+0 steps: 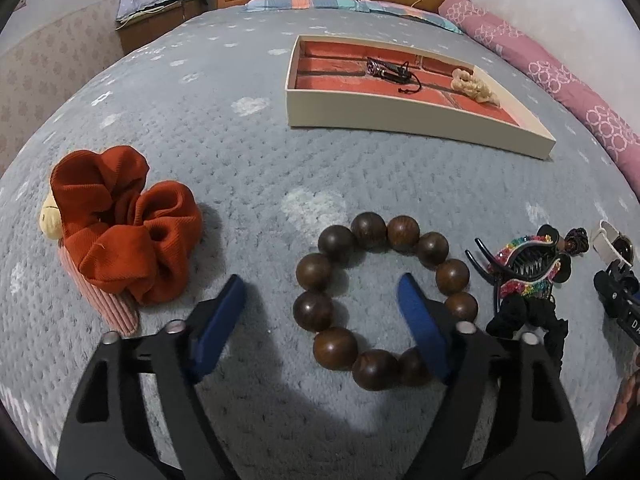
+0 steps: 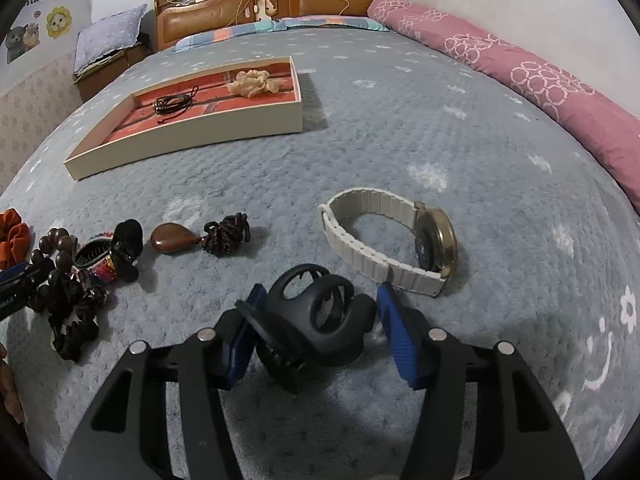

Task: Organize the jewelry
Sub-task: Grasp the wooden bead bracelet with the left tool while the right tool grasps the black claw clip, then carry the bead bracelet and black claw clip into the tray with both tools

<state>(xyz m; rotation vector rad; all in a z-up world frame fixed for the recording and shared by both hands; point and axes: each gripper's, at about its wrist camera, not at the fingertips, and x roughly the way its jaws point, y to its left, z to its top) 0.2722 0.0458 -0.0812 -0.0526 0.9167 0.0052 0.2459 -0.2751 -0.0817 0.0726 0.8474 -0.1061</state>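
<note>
Leftmost in the left wrist view, on the grey blanket [image 1: 240, 160]: rust scrunchie [image 1: 128, 232], lying over a pink corduroy piece [image 1: 116, 308]. Next, left gripper [image 1: 320, 280], jaws wide apart, holding nothing; left pad [image 1: 220, 320] down beside the blanket, clear of any bead; right pad [image 1: 420, 320] reaching into the ring of the wooden bead bracelet [image 1: 370, 230], so only the ring's left side sits between the pads, unpressed. Just right of the bracelet, rainbow hair claw [image 1: 524, 264] atop a black scrunchie [image 1: 520, 320]. Farther back, well apart, cream-walled tray [image 1: 400, 114] with a red floor, holding a black cord bracelet [image 1: 390, 70] and, to its right, a cream knotted piece [image 1: 474, 86].

Then the right wrist view, same order: tray [image 2: 180, 144] at far left; nearer, teardrop wooden pendant [image 2: 174, 238] touching its dark knotted cord [image 2: 226, 234]; in the middle, right gripper [image 2: 321, 290], jaws about half apart, straddling a black hair claw [image 2: 316, 320] resting on the blanket. Left pad [image 2: 244, 332] touching the claw; right pad [image 2: 396, 332] just beside its other end, real contact impossible to tell. Right of that, near the right pad, white-strapped watch [image 2: 384, 232] lying on its side.
</note>
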